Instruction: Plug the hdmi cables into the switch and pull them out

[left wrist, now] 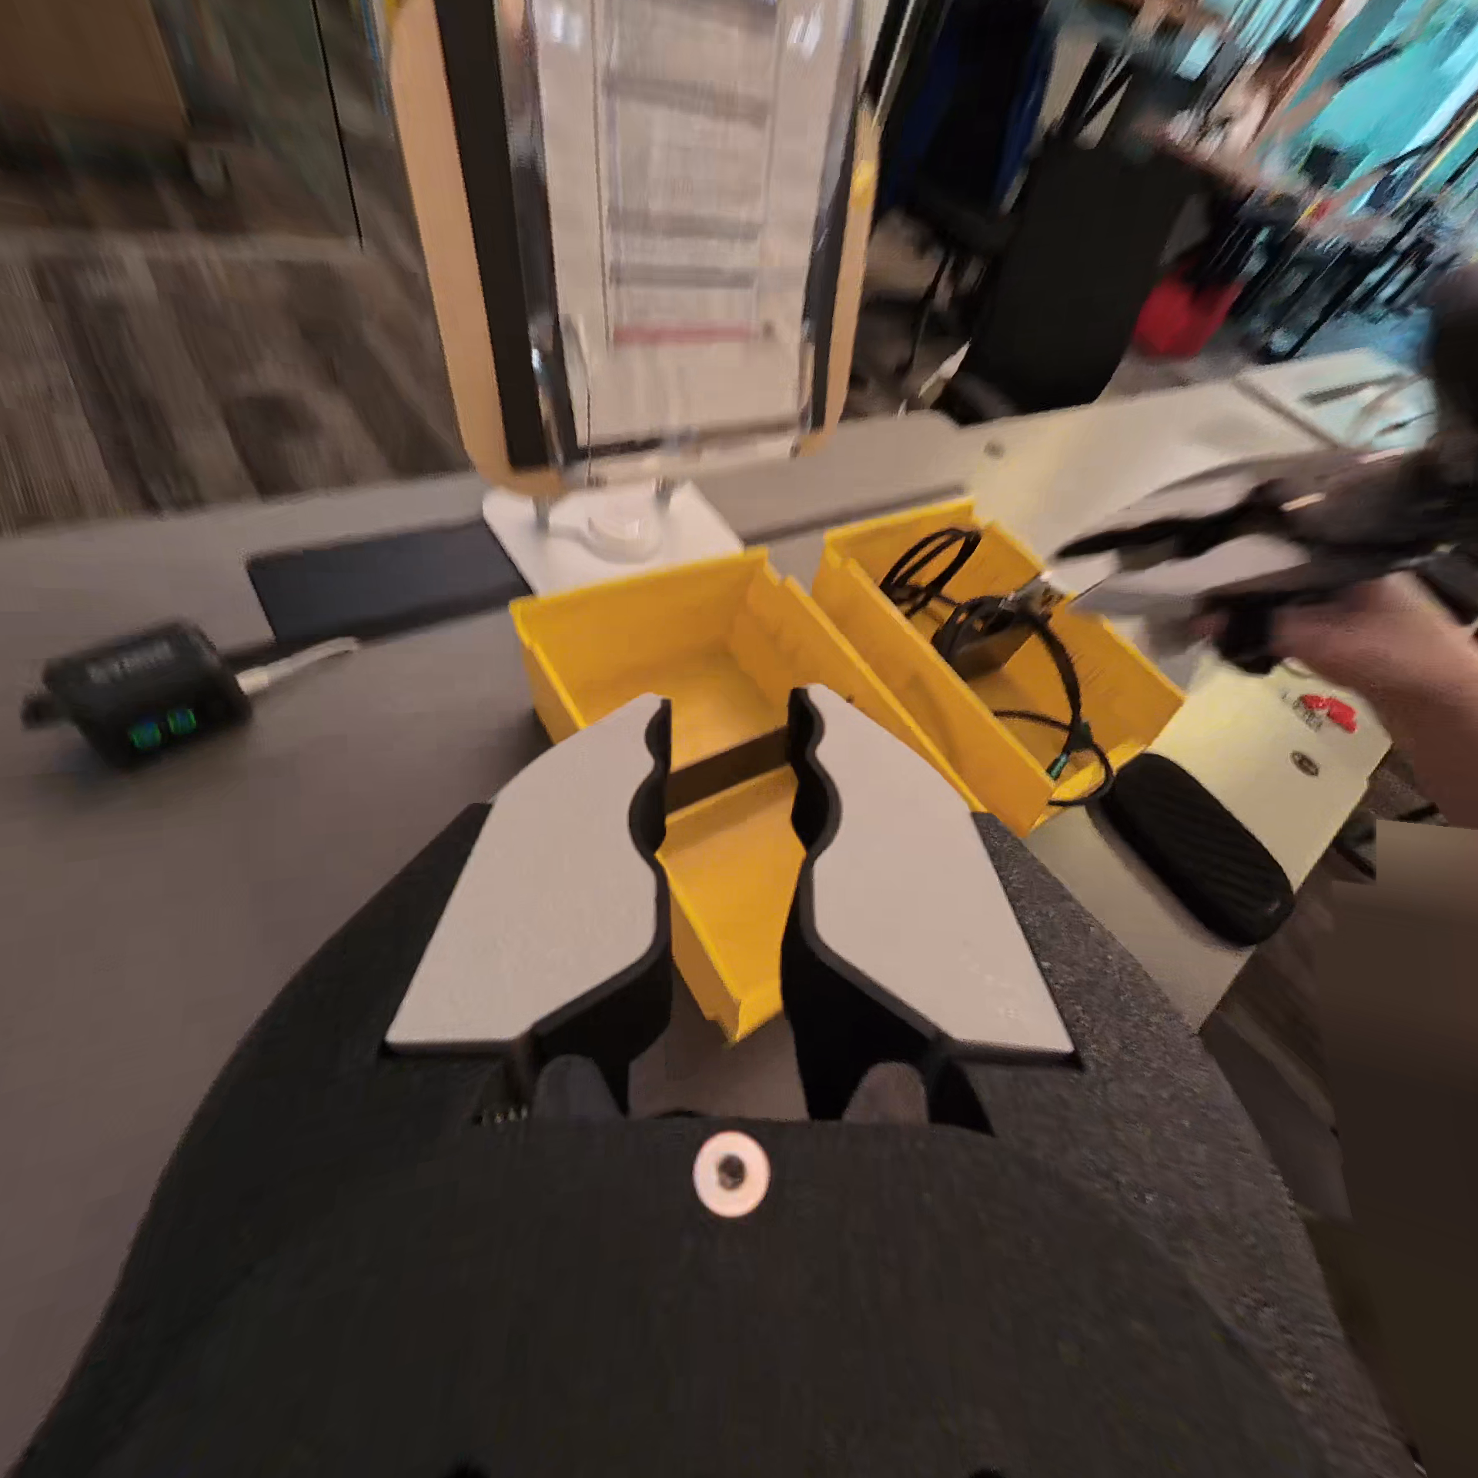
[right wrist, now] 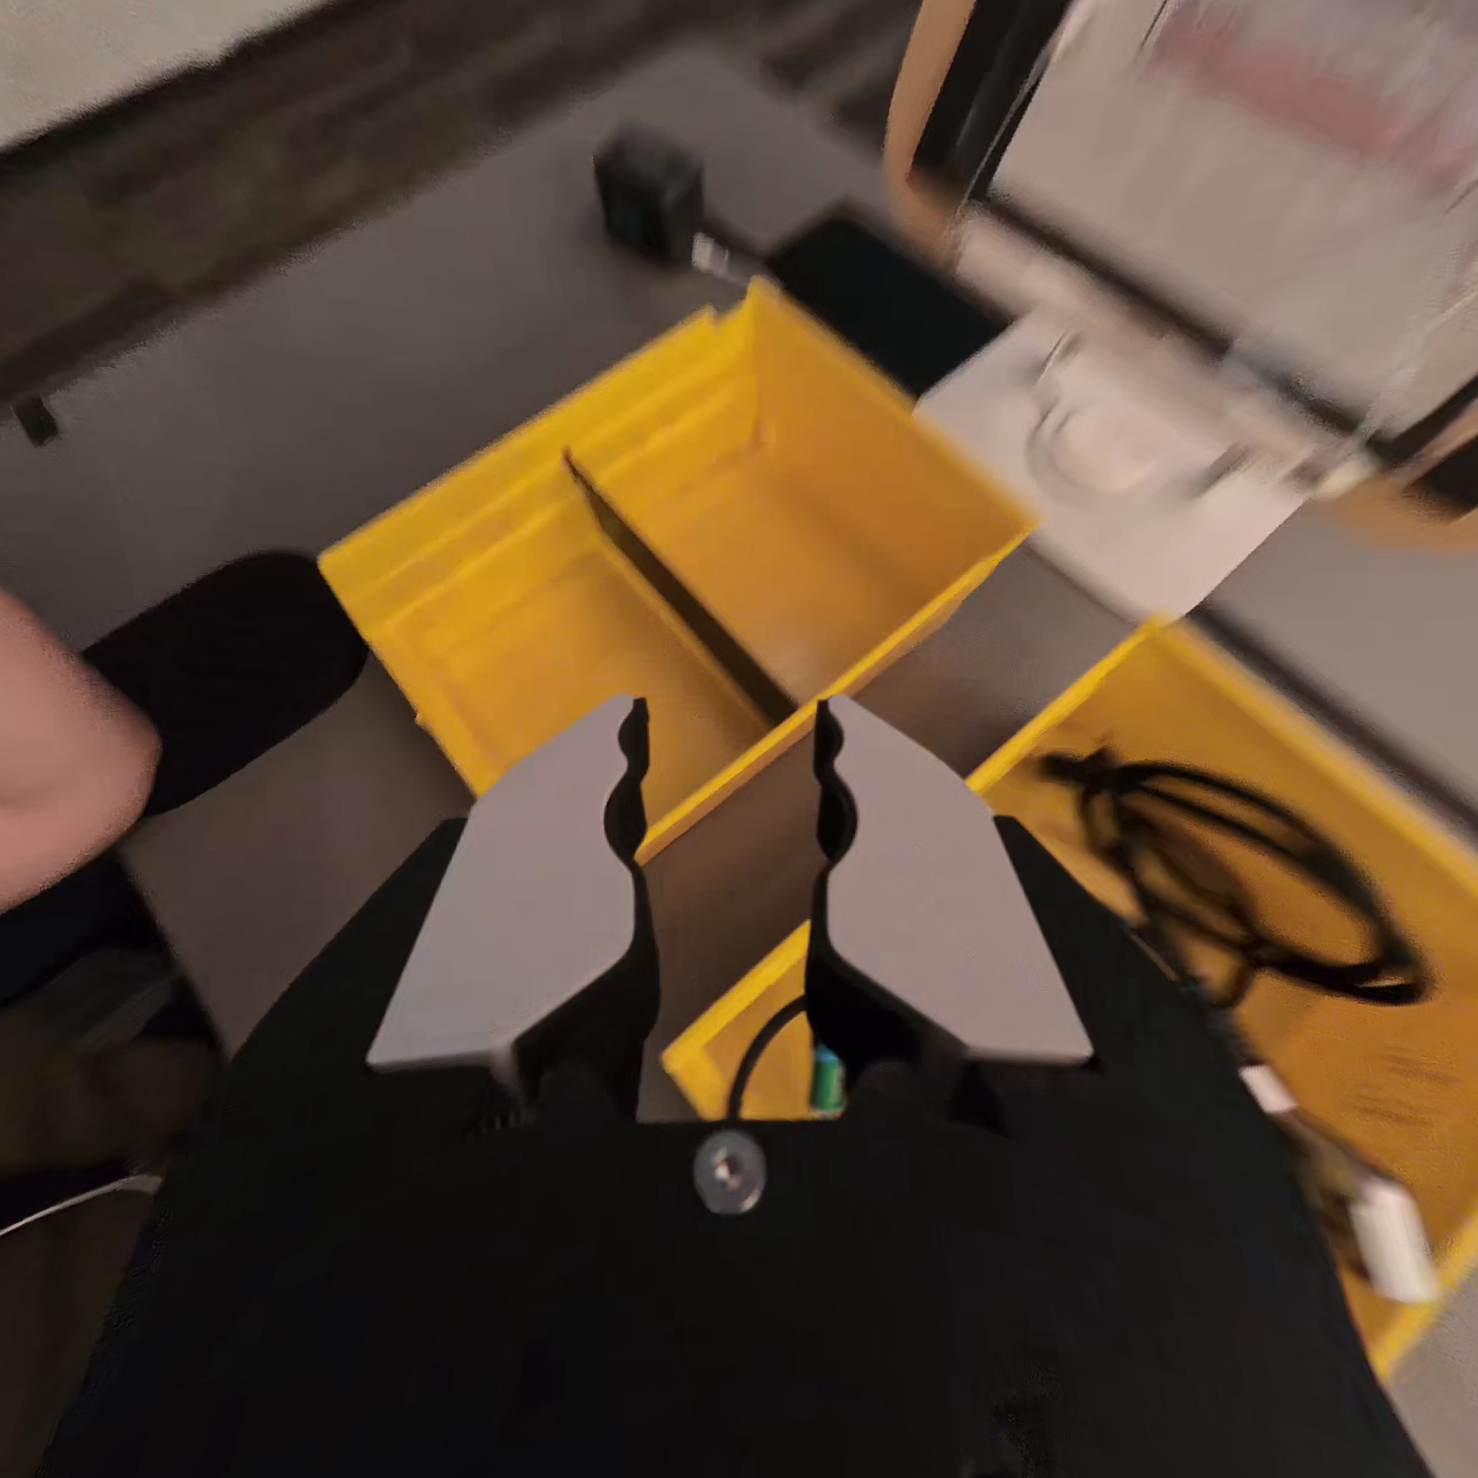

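Observation:
The black switch (left wrist: 144, 692) with green-lit ports lies on the grey table at the far left, with one cable plug (left wrist: 296, 657) in its right side. It shows blurred in the right wrist view (right wrist: 648, 200). Black HDMI cables (left wrist: 988, 632) lie coiled in the right yellow bin (left wrist: 1136, 680); they also show in the right wrist view (right wrist: 1248, 880). My left gripper (left wrist: 728, 712) is open and empty over the near end of the empty yellow bin (left wrist: 632, 640). My right gripper (right wrist: 728, 720) is open and empty above the gap between the two bins.
The empty bin (right wrist: 840, 512) has a dark divider across it. A clear sign stand on a white base (left wrist: 616, 532) and a black mat (left wrist: 376, 576) lie behind the bins. A black oval case (left wrist: 1200, 848) sits on a white box at the right. A hand (right wrist: 64, 760) shows at the left. The left gripper's tips are roughly 25 cm from the right gripper's. The black switch (left wrist: 144, 692) is about 40 cm from my left fingertips and 50 cm from my right. It is also in sight in the right wrist view (right wrist: 629, 176).

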